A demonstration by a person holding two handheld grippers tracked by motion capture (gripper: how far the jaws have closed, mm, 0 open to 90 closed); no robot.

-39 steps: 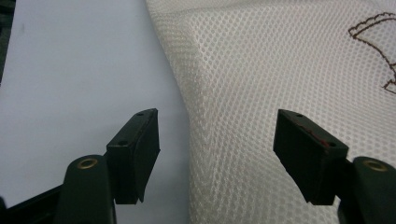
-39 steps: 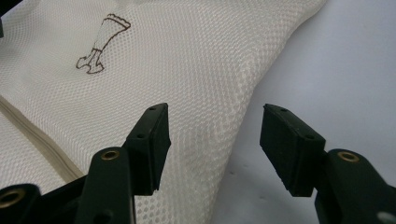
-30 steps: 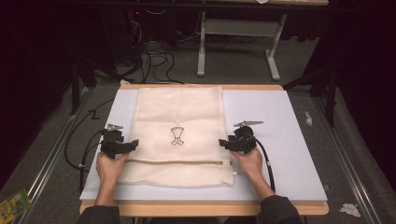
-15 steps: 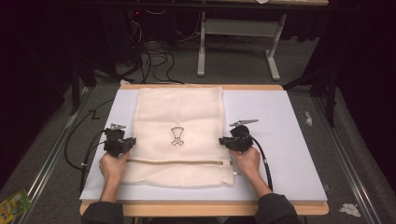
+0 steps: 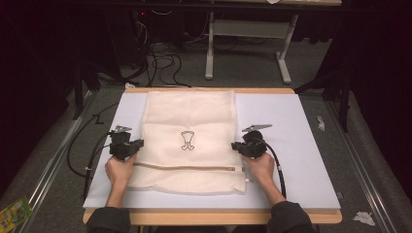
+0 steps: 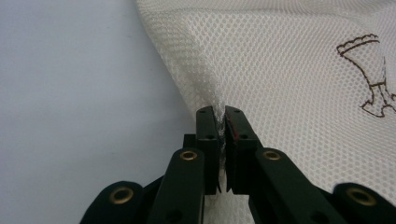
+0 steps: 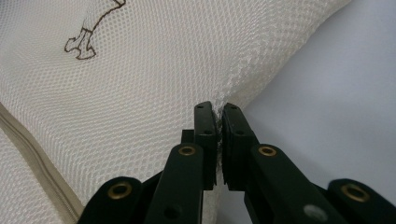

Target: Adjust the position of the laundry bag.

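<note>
Gripping the mesh bag [image 5: 188,141] at both side edges, the person is at the pinch stage of what looks like a fold or lift.

At the left, the left gripper [image 5: 135,146] sits at the bag's left edge, near the zip [image 5: 187,168] that runs across the bag's near part. In the left gripper view its jaws have just been closing and now stand nearly together, with a thin ridge of mesh [image 6: 219,116] nipped between the pads and puckered up off the table [image 6: 70,93].

In the middle the bag lies flat on the pale table, a small brown logo [image 5: 187,140] at its centre, its far end reaching the table's far edge.

At the right, the right gripper [image 5: 239,146] mirrors the left at the bag's right edge. Its jaws have just been closing too and are now pinched on the seam [image 7: 219,114], as the right gripper view shows.

With both grips apparently set, the next move likely calls for raising both hands evenly, so the mesh does not slip from the thin pinch or pull askew.
</note>
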